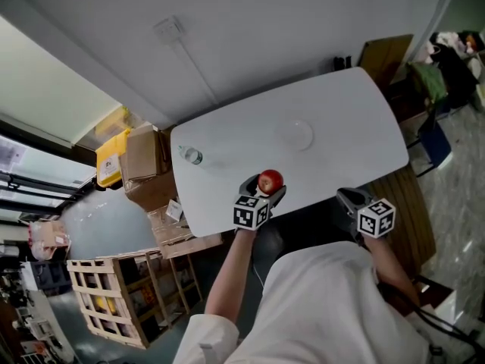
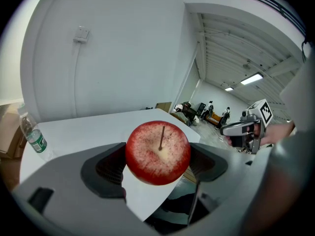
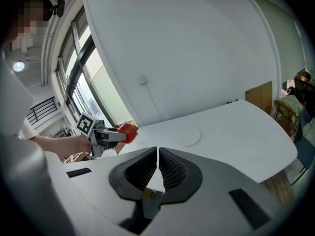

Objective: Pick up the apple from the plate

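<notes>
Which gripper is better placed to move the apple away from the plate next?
The left gripper. Its jaws are shut on the apple, lifted clear of the plate; the right gripper is shut, empty, off the table's near edge.

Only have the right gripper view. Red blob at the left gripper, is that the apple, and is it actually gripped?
Observer: Yes. The left gripper view shows the left gripper shut on the apple, a jaw on each side, stem facing the camera.
Operator: Where is it relative to the plate?
Observer: In the head view it is held up near the near edge of the table, well apart from the plate, which is bare.
Operator: Anything else on the table?
Observer: A clear plastic bottle stands upright near the left corner, far from the plate.
</notes>
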The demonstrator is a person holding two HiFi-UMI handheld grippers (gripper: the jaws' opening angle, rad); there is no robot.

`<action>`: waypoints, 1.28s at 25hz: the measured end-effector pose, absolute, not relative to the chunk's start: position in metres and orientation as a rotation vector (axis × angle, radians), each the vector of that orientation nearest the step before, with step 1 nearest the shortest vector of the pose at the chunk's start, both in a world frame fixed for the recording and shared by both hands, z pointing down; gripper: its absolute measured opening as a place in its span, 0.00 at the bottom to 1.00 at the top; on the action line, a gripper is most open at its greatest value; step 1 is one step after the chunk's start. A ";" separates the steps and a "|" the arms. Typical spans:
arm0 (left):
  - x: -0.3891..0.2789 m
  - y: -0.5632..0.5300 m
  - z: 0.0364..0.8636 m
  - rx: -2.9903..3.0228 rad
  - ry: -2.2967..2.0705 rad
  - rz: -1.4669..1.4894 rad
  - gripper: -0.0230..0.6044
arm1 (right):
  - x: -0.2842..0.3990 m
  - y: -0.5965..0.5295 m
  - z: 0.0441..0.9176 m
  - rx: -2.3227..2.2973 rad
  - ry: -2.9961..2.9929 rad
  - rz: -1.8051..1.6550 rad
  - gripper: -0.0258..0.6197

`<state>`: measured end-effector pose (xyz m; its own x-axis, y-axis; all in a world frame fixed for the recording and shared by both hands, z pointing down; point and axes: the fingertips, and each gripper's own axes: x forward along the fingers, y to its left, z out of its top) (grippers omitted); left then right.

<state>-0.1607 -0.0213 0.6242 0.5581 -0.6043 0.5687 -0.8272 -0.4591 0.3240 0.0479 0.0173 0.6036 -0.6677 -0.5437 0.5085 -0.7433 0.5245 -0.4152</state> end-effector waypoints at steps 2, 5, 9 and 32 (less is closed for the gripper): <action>-0.160 -0.018 0.621 2.219 -1.149 0.500 0.66 | 0.050 0.018 0.602 1.075 -2.458 0.881 0.10; -0.156 -0.014 0.615 2.222 -1.156 0.476 0.66 | 0.054 0.016 0.600 1.075 -2.466 0.860 0.10; -0.148 -0.011 0.602 2.221 -1.164 0.433 0.66 | 0.060 0.012 0.598 1.063 -2.477 0.834 0.10; -0.108 -0.006 0.581 2.199 -1.211 0.378 0.66 | 0.081 -0.018 0.593 0.972 -2.550 0.807 0.09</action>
<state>-0.1080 -0.0061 0.5812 0.5443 -0.6692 0.5058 -0.8381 -0.4084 0.3616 0.0812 -0.0179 0.5928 -0.7283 -0.5165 0.4503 -0.6815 0.6143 -0.3976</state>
